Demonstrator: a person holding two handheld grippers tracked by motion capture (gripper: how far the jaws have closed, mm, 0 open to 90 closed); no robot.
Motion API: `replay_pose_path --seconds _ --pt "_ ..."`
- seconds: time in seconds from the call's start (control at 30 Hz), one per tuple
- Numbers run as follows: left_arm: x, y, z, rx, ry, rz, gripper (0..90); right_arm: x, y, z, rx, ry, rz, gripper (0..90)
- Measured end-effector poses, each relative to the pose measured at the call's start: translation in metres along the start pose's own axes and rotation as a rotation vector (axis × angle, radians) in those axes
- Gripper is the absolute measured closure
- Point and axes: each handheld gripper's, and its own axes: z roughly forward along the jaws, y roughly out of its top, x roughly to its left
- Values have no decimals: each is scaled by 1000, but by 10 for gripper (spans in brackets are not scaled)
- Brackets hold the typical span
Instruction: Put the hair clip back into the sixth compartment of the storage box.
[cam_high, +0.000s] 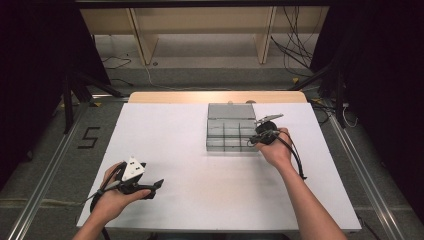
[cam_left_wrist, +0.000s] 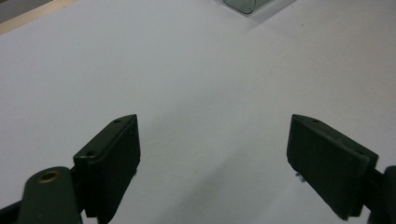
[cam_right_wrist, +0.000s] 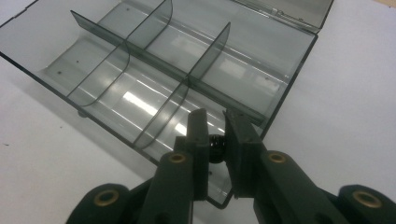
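A clear grey compartment box (cam_high: 230, 131) lies open on the white table top (cam_high: 200, 170), its lid folded back toward the far side. In the right gripper view its dividers (cam_right_wrist: 154, 65) split it into several empty-looking cells. My right gripper (cam_right_wrist: 215, 114) hangs over the box's near right corner, shut on a small black round part (cam_right_wrist: 215, 145). From above, that gripper (cam_high: 252, 141) sits at the box's right front edge. My left gripper (cam_high: 156, 186) rests low near the table's front left, open, with nothing between its jaws (cam_left_wrist: 215, 119). A corner of the box (cam_left_wrist: 240, 4) shows far ahead of it.
The white top ends in a wooden strip (cam_high: 215, 96) at the far side. Beyond it are wooden shelf legs (cam_high: 142, 42) and loose cables (cam_high: 295, 45) on the floor. Metal rails (cam_high: 45, 185) run along both sides of the table.
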Motion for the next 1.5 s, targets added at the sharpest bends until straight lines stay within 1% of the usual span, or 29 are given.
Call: replay_pose_path --seconds 0.43,0.5,0.8,0.97,1.07,1.33,1.5 --pt "0 0 0 -2 4 -3 170 2 5 6 36 -2 -6 809" --pt "0 0 0 -2 4 -4 170 2 6 7 45 -3 -15 809" --pt "0 0 0 -1 2 -4 169 3 7 16 83 0 -14 807" --pt "1 0 0 -1 1 -5 169 3 7 19 95 -1 -7 806" --pt "0 -1 0 -1 0 -6 169 2 6 21 103 4 -8 805" --pt "1 -1 0 -2 1 -7 168 5 9 23 120 -1 -18 803" --pt "1 -1 0 -2 3 -9 168 5 10 25 131 2 -14 802"
